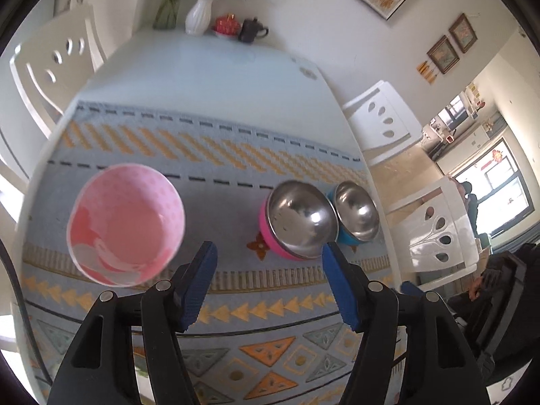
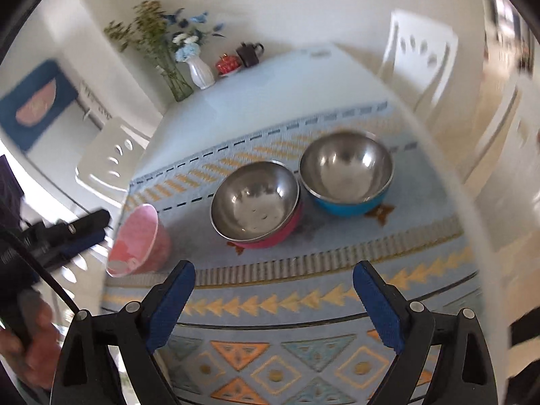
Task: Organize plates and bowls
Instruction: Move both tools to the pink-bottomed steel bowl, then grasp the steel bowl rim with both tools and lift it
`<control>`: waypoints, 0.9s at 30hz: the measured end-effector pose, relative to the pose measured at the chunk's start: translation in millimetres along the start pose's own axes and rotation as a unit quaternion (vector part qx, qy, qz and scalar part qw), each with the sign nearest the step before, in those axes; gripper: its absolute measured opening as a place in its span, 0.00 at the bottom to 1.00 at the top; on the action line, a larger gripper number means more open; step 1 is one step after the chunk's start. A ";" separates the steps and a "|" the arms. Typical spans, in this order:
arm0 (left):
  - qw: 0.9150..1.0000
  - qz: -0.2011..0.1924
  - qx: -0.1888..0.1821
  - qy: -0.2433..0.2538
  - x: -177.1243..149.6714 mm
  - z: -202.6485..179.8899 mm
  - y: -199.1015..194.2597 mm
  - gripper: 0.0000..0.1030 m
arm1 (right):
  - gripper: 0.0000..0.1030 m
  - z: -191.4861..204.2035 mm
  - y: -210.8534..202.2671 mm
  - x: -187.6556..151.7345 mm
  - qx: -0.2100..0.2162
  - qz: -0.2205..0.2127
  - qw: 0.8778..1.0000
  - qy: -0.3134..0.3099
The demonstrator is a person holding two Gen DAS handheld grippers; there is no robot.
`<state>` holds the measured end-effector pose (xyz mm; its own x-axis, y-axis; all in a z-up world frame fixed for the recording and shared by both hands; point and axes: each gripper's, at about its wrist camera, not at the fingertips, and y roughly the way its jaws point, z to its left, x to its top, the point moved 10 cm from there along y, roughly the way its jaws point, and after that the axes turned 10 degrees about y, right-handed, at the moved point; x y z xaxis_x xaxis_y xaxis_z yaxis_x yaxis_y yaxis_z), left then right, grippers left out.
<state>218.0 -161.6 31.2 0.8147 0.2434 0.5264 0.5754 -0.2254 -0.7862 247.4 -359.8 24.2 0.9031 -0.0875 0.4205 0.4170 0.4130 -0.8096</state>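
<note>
Both tools, left [image 1: 266, 263] and right [image 2: 275, 281], gape empty over the counter [image 1: 202, 64]; three bowls [image 2: 254, 199] sit unstacked, perhaps awaiting nesting; no plates visible.

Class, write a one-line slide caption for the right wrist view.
Open right gripper above a patterned mat holding a pink bowl and two steel-lined bowls, pink-shelled and blue-shelled.

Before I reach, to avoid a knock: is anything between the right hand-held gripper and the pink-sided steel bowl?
Nothing visible: only bare patterned mat lies between the open right hand-held gripper and the pink-sided steel bowl.
</note>
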 end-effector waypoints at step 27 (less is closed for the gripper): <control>0.996 0.087 0.008 -0.012 8.1 4.8 127.7 0.32 | 0.61 -15.2 113.0 24.6 0.029 0.098 0.989 0.104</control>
<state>297.7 -183.9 -66.5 0.8999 0.2242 0.3740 0.4242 -0.2513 -0.8700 318.3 -329.1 -63.1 0.9700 -0.1836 0.1592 0.2308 0.4911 -0.8400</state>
